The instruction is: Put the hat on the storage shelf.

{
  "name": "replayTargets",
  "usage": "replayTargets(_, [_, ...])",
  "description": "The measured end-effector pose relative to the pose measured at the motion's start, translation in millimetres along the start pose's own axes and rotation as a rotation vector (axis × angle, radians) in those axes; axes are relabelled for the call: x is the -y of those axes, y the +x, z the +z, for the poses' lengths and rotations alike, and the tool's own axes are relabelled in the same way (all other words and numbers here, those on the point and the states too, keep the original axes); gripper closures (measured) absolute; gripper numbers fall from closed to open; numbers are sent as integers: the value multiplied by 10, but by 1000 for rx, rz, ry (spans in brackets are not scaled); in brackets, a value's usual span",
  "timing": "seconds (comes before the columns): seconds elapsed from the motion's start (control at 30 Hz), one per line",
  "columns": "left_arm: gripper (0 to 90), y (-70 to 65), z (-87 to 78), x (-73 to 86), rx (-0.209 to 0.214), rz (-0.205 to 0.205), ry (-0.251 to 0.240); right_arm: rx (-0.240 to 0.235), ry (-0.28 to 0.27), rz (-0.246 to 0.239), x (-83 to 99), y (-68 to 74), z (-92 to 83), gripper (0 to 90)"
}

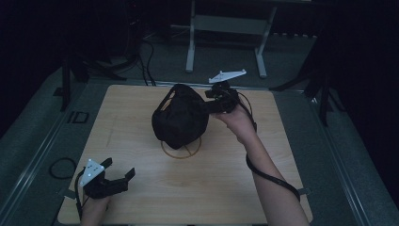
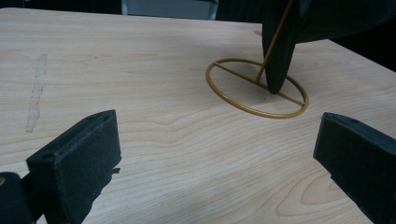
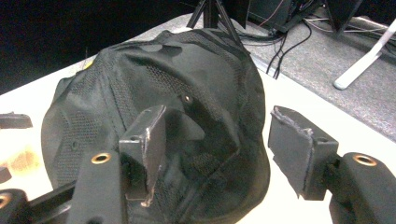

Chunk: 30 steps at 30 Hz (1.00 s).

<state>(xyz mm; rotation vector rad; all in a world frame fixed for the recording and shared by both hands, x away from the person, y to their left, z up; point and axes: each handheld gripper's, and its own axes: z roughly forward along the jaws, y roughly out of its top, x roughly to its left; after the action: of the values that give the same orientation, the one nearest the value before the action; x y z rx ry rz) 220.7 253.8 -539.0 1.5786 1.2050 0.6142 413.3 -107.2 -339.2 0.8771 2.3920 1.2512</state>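
A black mesh cap point(image 1: 179, 117) hangs on a gold wire stand whose ring base point(image 1: 181, 149) rests at the middle of the wooden table point(image 1: 141, 141). In the left gripper view the ring base point(image 2: 257, 88) and its slanted rod lie ahead, with the cap's edge point(image 2: 280, 51) hanging over them. My right gripper point(image 1: 214, 101) is at the cap's right side; in the right gripper view its jaws point(image 3: 215, 149) stand open, with the cap point(image 3: 154, 88) just beyond and partly between them. My left gripper point(image 1: 120, 169) rests open near the table's front left corner, with nothing in it point(image 2: 215, 154).
A white-legged frame point(image 1: 226, 33) and black tripod legs point(image 1: 70, 75) stand on the grey floor beyond the table. Cables point(image 1: 146, 61) run across the floor at the back left. A black cable loop point(image 1: 61, 168) lies left of the table.
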Motion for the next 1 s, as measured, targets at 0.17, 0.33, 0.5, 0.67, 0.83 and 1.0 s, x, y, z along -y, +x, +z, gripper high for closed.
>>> replayTargets(0.17, [13, -3, 7, 4, 4, -1, 2, -3, -2, 2, 50, -33, -54, 293])
replayTargets(0.33, [13, -5, 9, 9, 5, 0, 2, -19, -6, -6, 126, -60, -105, 185])
replayTargets(0.5, [13, -8, 11, 15, 9, -1, 2, -32, -12, -24, 215, -69, -151, 141])
replayTargets(0.67, [13, -15, 14, 17, 10, 3, -1, -28, -16, -50, 317, -69, -173, 133])
replayTargets(0.83, [13, -19, 17, 20, 11, 5, -3, -17, -35, -54, 419, -100, -194, 127])
replayTargets(1.0, [13, -20, 15, 25, 12, 10, 0, -11, -26, -54, 530, -127, -191, 127])
